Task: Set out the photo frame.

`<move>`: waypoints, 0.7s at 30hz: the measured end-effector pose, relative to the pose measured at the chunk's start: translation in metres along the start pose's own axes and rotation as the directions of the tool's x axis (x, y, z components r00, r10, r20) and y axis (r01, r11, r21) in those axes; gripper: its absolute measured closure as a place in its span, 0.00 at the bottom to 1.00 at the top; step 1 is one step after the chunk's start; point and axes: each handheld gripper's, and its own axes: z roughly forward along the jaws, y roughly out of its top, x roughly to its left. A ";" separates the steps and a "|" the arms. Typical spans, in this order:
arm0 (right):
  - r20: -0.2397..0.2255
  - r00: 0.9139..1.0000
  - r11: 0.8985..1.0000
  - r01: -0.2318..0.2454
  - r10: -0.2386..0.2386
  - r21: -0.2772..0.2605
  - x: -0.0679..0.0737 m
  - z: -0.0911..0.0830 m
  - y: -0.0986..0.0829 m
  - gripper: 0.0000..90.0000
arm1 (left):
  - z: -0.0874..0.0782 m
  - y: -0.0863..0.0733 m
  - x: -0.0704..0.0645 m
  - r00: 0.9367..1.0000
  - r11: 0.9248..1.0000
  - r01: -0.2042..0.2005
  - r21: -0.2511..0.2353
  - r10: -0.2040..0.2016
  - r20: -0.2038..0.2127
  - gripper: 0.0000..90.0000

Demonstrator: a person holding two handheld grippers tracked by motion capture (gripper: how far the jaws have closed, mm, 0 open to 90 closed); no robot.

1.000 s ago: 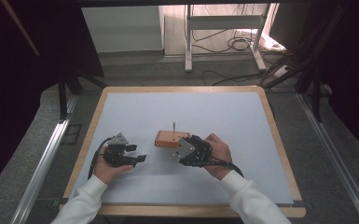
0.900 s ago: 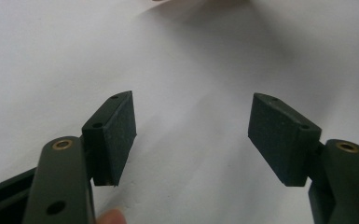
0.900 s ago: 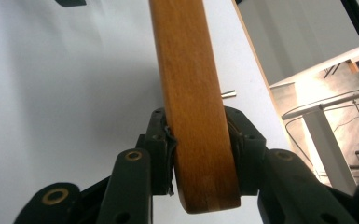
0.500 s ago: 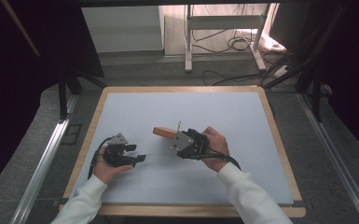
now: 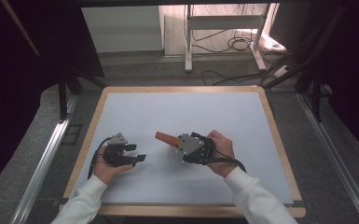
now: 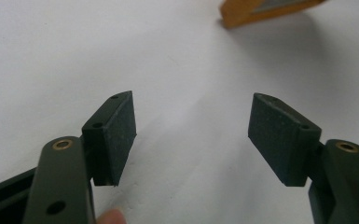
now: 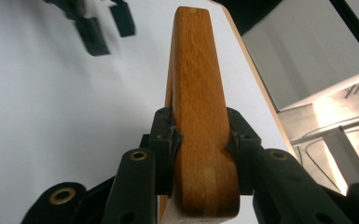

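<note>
I have the orange-brown wooden block (image 7: 199,107), a long slab with rounded edges, clamped between the jaws of my right gripper (image 5: 192,147). In the right gripper view both pads press against its flat sides near one end, and the rest of the wood runs straight out ahead of the jaws. From the high view the block (image 5: 167,138) sticks out of that gripper toward about ten o'clock, over the middle of the pale blue-white table mat (image 5: 182,112). I cannot tell for certain whether its far end touches the mat or hangs just above it.

My left gripper (image 5: 131,155) sits near the left edge of the mat, jaws wide apart with nothing between them, pointing toward roughly three o'clock. In the left gripper view the pads (image 6: 114,135) frame bare mat, and the near end of the block (image 6: 265,11) shows at about one o'clock, well apart from them.

So the relation that matters is this: the block's long axis points from my right hand (image 5: 220,148) up and leftward, and its free end lies to the right of and slightly beyond my open left jaws. The right hand already has it. If the left is to take the free end, I judge it must travel toward two o'clock and turn so its jaws straddle the slab's thin dimension.
</note>
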 end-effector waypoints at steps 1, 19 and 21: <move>-0.012 1.000 1.000 -0.005 0.005 -0.007 0.001 -0.003 -0.001 0.77 | 0.000 0.000 0.000 1.000 1.000 0.000 0.001 0.000 0.000 0.36; -0.094 0.990 0.990 -0.114 0.106 -0.084 -0.004 -0.024 -0.012 0.76 | 0.001 0.000 -0.001 1.000 1.000 -0.004 0.005 0.004 0.001 0.36; -0.077 0.989 0.989 -0.129 0.123 -0.074 -0.009 -0.023 -0.016 0.75 | 0.001 0.000 -0.001 1.000 1.000 -0.006 0.008 0.006 0.003 0.35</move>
